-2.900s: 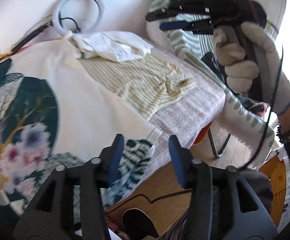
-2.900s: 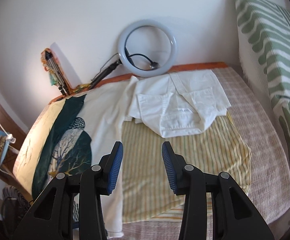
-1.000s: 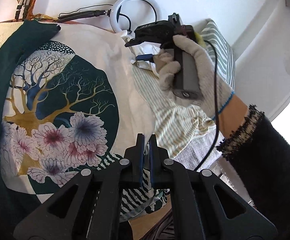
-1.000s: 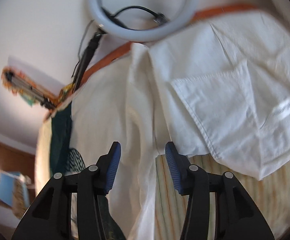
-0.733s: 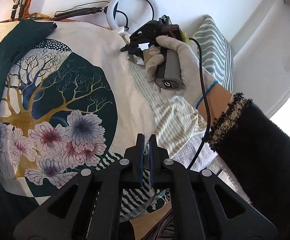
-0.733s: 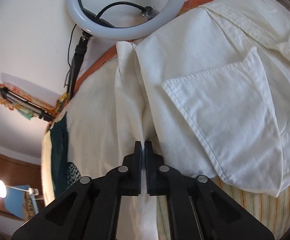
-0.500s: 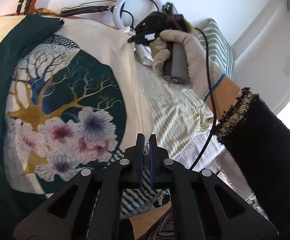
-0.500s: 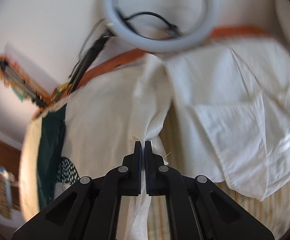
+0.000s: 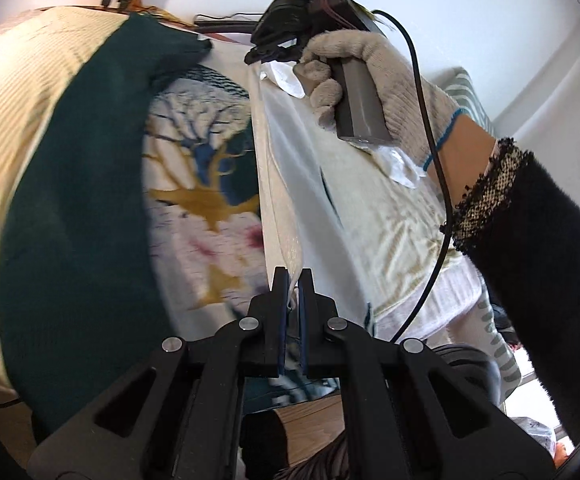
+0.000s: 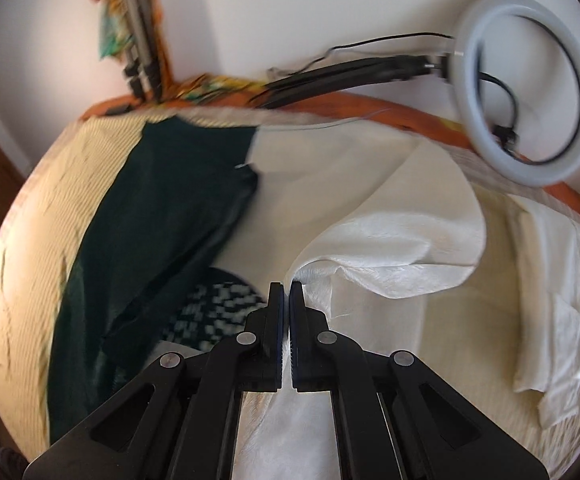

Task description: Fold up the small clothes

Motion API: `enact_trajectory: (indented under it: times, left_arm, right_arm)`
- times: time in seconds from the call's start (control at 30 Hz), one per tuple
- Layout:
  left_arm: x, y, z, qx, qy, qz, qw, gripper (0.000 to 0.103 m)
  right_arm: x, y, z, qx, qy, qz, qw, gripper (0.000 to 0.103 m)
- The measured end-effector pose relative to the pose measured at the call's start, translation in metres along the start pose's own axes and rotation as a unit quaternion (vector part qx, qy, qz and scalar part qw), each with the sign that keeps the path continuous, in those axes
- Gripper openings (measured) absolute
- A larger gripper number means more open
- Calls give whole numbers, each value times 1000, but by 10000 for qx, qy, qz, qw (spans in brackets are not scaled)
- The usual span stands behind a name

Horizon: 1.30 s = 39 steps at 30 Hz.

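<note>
A large printed cloth [image 9: 194,184] with a dark green border, a gold tree and pink flowers lies spread on the table. My left gripper [image 9: 293,276] is shut on its near right edge and lifts it. My right gripper [image 10: 286,286] is shut on the far right edge; the cloth's pale underside [image 10: 389,256] curls up from it. In the left wrist view the right gripper [image 9: 268,50] sits at the far end of the lifted edge, held by a gloved hand. The lifted edge [image 9: 286,160] runs taut between both grippers.
A yellow-striped garment [image 9: 401,216] and a white garment [image 10: 561,320] lie to the right on the table. A ring light [image 10: 525,92] leans on the wall behind. A green-striped pillow [image 9: 469,92] stands at the far right. The wooden floor [image 9: 309,420] shows below.
Both grippers closed on the printed cloth's right edge, then lifted it and carried it leftward over the print. The pale underside now shows.
</note>
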<state>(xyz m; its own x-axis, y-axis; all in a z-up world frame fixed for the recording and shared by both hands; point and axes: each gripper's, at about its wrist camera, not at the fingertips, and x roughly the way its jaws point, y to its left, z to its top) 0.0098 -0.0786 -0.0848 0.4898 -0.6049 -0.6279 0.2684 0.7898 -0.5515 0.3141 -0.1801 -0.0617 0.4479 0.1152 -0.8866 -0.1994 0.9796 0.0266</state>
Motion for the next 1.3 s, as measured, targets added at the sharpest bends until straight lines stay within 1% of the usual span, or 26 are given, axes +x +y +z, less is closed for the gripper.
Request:
enact_trajectory:
  times: [0.1,0.2,0.27,0.33,0.37,0.4,0.47,0.53,0.57,0.6,0.63,0.7,0.8,0.83,0.9,1.03,1.07,1.1,1.13,1.17,1.2,1.23,1.3]
  left_arm:
    - [-4,5,-3,-29,-10,59,10000,2]
    - [-3,6,-5,140,31,211,9997,2]
    - [-5,6,-7,247,58,298,9992,2]
    - [-8,5,-7,328,3,425,9986,3]
    - [-7,5,-5,363,13,480,9982,13]
    - [-9,4,-6,424,35,485,9979,24]
    - [-17,2,-4,488,10,519,9975,34]
    - [-26,-1,0,532,-7,505,9973,39]
    - [-33,-2,1,564,-17,479,9973,43]
    - [-43,-4,2,655,-90,472,9967,46]
    - [-50,-5,3,733,-145,498,9960,48]
    - [-62,-6,8,922,-238,569,9938,49]
    - [-69,3,33,908,-301,618,9935,49]
    - [-71,8,39,901,-347,649,9932,49]
    - [-72,20,61,944,-563,909,9898,49]
    - [-76,51,87,862,-910,1224,9845,49]
    - [-76,62,91,772,-996,1398,9821,49]
    - [-75,72,92,657,-1012,1538,9807,49]
    - [-75,83,95,459,-991,1572,9815,49]
    - [-76,92,97,276,-976,1538,9829,49]
    - [-77,99,99,141,-968,1537,9833,49]
    - [-77,102,100,121,-985,1570,9826,49]
    - [-78,104,101,219,-1059,1688,9797,49]
  right_arm:
    - [11,15,0,-144,115,9,9998,2]
    - [21,21,-2,-207,231,6,9995,2]
    - [27,23,-3,-201,313,137,9992,3]
    - [30,20,-3,-112,344,304,9989,5]
    - [29,18,-3,-45,347,448,9984,10]
    - [27,13,-2,57,388,629,9973,15]
    - [15,2,-2,230,339,970,9944,16]
    - [-8,-17,0,421,44,1371,9897,17]
    - [-18,-30,2,555,-123,1458,9877,26]
    - [-27,-46,3,729,-285,1408,9869,39]
    - [-34,-64,6,933,-424,1209,9874,42]
    - [-37,-98,9,1354,-502,837,9860,43]
    - [-27,-133,9,1907,-464,839,9770,43]
    - [-21,-138,10,1981,-431,845,9756,43]
    - [-7,-145,11,2092,-369,808,9738,43]
    - [24,-145,14,2124,-232,890,9729,43]
    - [28,-143,15,2072,-221,860,9742,41]
    - [31,-139,16,1991,-186,834,9763,16]
    - [32,-134,19,1876,-125,829,9787,1]
    - [31,-131,23,1765,-101,804,9810,3]
    - [26,-126,28,1632,-154,700,9840,2]
    - [20,-122,35,1527,-199,667,9858,2]
    - [9,-113,49,1427,-284,763,9864,1]
